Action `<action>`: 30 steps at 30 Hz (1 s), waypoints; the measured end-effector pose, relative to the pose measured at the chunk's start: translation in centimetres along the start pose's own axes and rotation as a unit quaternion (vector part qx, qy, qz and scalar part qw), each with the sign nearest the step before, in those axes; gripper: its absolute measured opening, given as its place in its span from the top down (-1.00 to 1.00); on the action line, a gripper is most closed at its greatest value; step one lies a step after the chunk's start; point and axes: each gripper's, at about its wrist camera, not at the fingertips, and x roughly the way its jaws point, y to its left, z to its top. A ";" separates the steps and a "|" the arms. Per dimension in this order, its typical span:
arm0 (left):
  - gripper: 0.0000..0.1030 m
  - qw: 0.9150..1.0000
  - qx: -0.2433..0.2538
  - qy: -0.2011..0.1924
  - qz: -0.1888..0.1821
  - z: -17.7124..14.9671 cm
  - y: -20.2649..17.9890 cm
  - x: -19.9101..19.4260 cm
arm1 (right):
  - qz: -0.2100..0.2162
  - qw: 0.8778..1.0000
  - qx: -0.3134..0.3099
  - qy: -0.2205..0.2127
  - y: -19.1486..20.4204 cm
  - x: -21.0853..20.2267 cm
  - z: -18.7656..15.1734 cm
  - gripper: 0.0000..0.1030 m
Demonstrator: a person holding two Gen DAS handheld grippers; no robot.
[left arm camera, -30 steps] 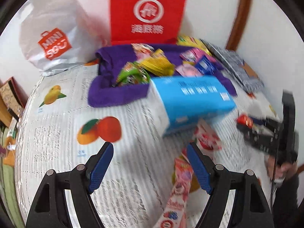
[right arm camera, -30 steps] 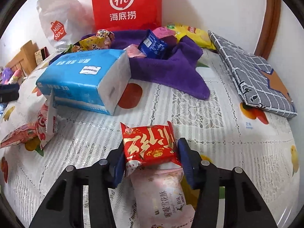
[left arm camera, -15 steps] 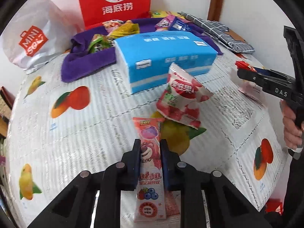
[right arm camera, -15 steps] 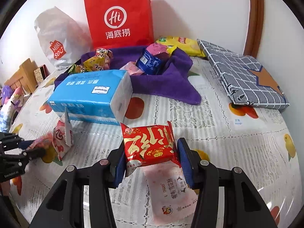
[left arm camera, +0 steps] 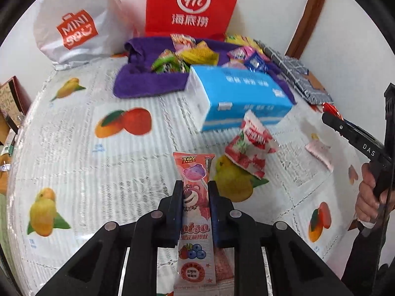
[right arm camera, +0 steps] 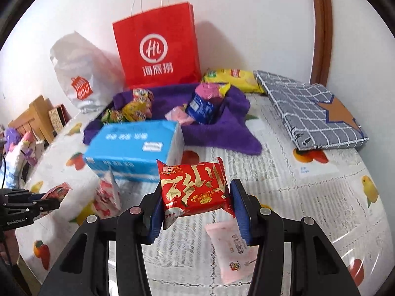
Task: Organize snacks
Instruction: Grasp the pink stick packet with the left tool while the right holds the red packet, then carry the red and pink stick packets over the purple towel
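Note:
My left gripper (left arm camera: 193,188) is shut on a long pink Lotso stick packet (left arm camera: 195,197), held lengthwise just above the fruit-print tablecloth (left arm camera: 74,148). A red-and-white strawberry packet (left arm camera: 249,148) lies just ahead, in front of a blue tissue pack (left arm camera: 242,96). In the right wrist view my right gripper (right arm camera: 196,188) is shut on a red packet with gold lettering (right arm camera: 195,187), lifted over a pale pink packet (right arm camera: 232,246) lying on the table. Behind the tissue pack, a purple towel (right arm camera: 222,138) holds several snacks. Each gripper shows at the edge of the other's view.
A red paper bag (right arm camera: 158,51) and a white Miniso bag (right arm camera: 79,79) stand against the back wall. A grey checked folded cloth (right arm camera: 311,108) and a yellow packet (right arm camera: 232,76) lie at the back right. Wooden furniture (right arm camera: 32,116) stands beyond the table's left edge.
My left gripper went from wide open to shut on the pink stick packet. My right gripper rose with the red packet, uncovering the pale pink packet beneath.

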 end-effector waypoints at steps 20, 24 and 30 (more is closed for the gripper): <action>0.64 0.998 -0.043 -0.044 0.027 -0.6 0.5 -6.0 | 0.038 0.998 0.005 -0.046 3.0 -5.7 2.5 0.04; 0.64 0.997 -0.042 -0.051 0.024 -0.1 0.0 -6.7 | 0.032 0.998 0.004 -0.051 3.3 -6.6 2.6 0.04; 0.64 0.997 -0.043 -0.055 0.025 0.5 -0.2 -7.0 | 0.029 0.998 0.002 -0.051 3.6 -6.6 2.9 0.04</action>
